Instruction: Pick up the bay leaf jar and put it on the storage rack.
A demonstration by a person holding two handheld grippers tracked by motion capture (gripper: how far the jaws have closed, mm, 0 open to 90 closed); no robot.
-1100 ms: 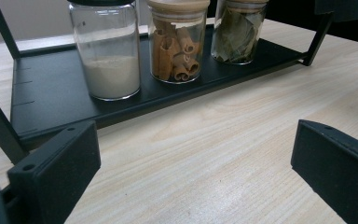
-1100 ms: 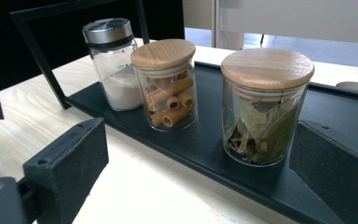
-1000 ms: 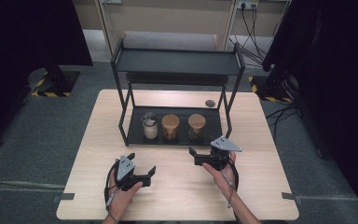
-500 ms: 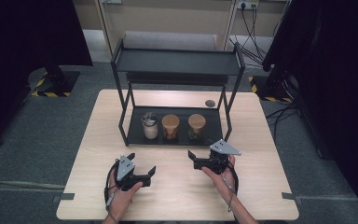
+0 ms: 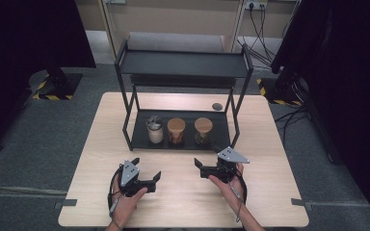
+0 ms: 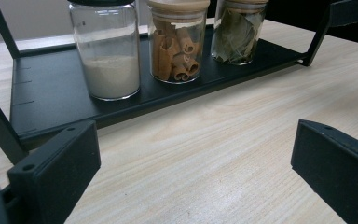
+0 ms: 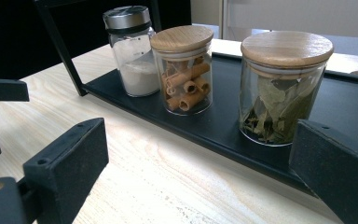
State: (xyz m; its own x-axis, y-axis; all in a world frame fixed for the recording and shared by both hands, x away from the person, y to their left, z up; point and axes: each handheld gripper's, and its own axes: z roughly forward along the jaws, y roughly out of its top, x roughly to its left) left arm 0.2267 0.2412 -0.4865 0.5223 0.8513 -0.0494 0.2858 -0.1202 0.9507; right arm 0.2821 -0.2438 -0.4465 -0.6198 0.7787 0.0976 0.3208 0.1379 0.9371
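Note:
Three jars stand in a row on the lower tray (image 5: 139,140) of a black rack. A metal-lidded jar of white powder (image 5: 155,130) (image 6: 106,56) (image 7: 133,51) is at the left. The cinnamon-stick jar (image 5: 176,130) (image 6: 177,44) (image 7: 182,70) is in the middle. The leaf jar (image 5: 203,130) (image 6: 237,32) (image 7: 279,88) is at the right; both have wooden lids. My left gripper (image 5: 146,169) (image 6: 193,177) rests open near the table's front, pointing at the rack, nothing between its jaws. My right gripper (image 5: 206,156) (image 7: 200,172) is also open and empty, just before the tray's front edge by the leaf jar.
The rack's upper shelf (image 5: 183,62) overhangs the jars, with black legs (image 5: 127,120) at each corner. A small dark round disc (image 5: 217,106) lies on the table behind the rack. The left gripper's jaw (image 7: 2,89) shows at the right gripper view's left edge.
The right gripper has edged slightly toward the table's near edge. The left gripper and the jars have stayed put.

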